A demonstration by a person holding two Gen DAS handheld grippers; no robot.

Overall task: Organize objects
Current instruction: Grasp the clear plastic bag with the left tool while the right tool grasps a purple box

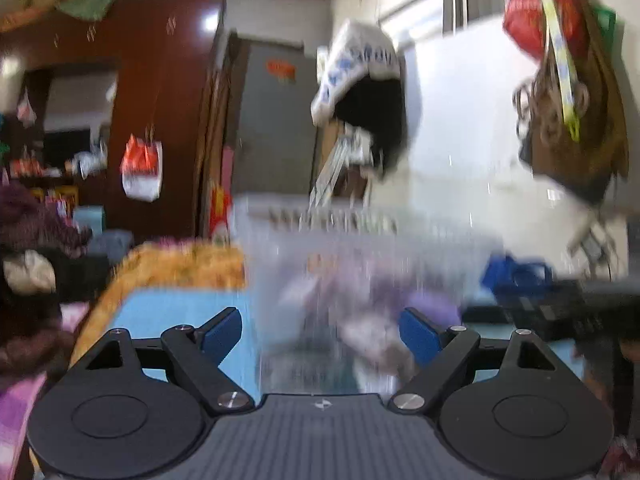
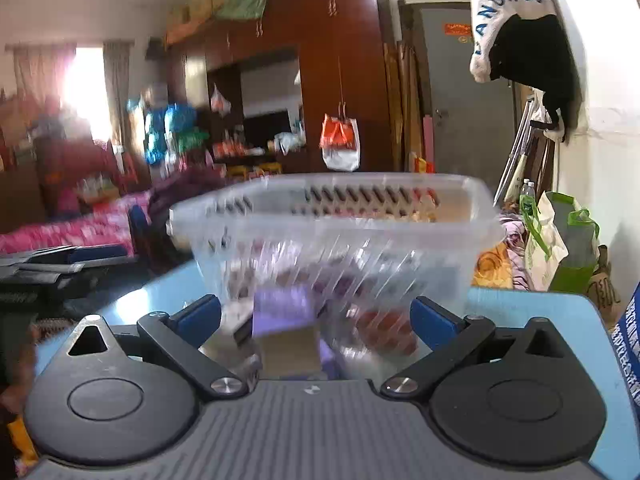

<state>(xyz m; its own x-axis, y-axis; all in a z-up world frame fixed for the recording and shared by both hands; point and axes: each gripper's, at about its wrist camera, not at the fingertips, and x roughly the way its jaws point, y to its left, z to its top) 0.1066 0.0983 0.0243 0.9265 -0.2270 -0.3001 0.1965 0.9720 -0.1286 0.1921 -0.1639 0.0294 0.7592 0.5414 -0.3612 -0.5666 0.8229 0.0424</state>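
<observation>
Cluttered bedroom; clear slotted plastic basket [image 2: 336, 232] is sitting on the blue table [image 2: 540, 320], both left gripper [image 1: 320, 334] and right gripper [image 2: 316, 320] gaping wide, gripping nothing.

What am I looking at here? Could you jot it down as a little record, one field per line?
Place: a cluttered room with a dark red wardrobe
Surface: light blue table
Main item: clear plastic basket with a slotted wall, standing on the table
Inside the basket: blurred purple and red items, not identifiable
Left tool: open, nothing gripped, basket just ahead
Right tool: open, nothing gripped, facing the basket
Image quality: motion blur in both views
</observation>
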